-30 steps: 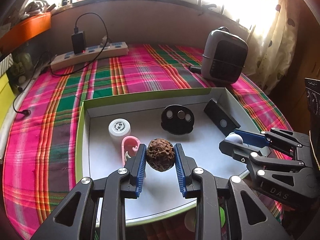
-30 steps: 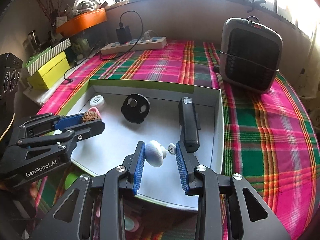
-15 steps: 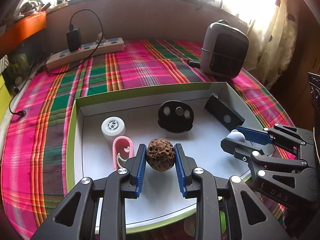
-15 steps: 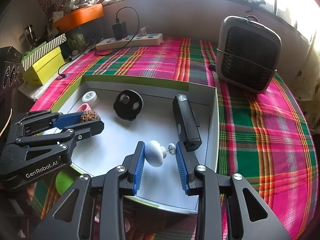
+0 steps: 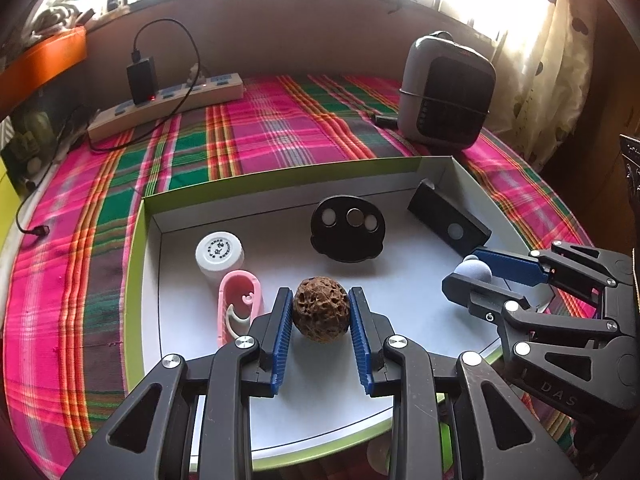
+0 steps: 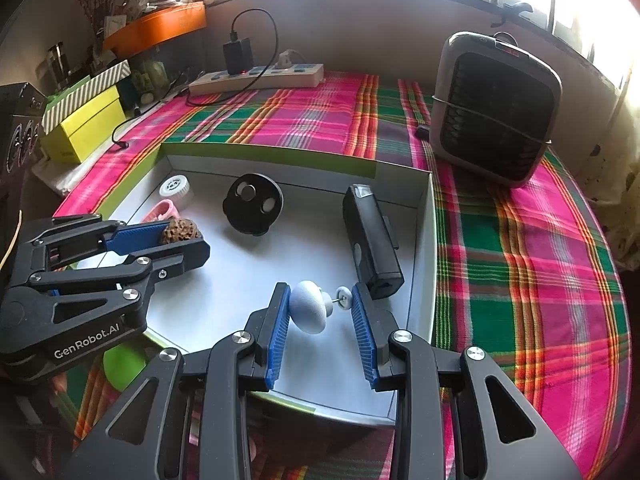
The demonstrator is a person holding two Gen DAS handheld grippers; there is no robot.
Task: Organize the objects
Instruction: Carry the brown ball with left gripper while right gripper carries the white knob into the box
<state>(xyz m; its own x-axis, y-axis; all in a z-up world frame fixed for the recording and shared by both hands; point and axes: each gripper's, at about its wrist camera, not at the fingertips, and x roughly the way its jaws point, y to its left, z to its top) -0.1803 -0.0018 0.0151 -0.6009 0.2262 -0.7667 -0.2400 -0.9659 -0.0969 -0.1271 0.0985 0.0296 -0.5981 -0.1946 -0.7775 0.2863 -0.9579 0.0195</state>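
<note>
L gripper (image 5: pixel 320 316) clamps walnut (image 5: pixel 319 310), R gripper (image 6: pixel 320 310) pinches white knob (image 6: pixel 308 312) over tray (image 5: pixel 280 208): placing step, next needs gentle lowering, then release.

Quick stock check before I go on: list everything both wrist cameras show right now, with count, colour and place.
box: 1, white inside, green edge, on the cloth
walnut: 1, brown, in the left tongs
knob: 1, pale grey-blue with a pin, in the right tongs
round disc: 1, black with three spots, box middle
long black block: 1, box right side
cap: 1, white, box left
clip: 1, pink, beside the cap
heater: 1, grey, beyond the box, right
power strip: 1, beige, with a black charger, far left
cloth: 1, pink-green plaid
left tongs: black, blue pads
right tongs: black, blue pads
</note>
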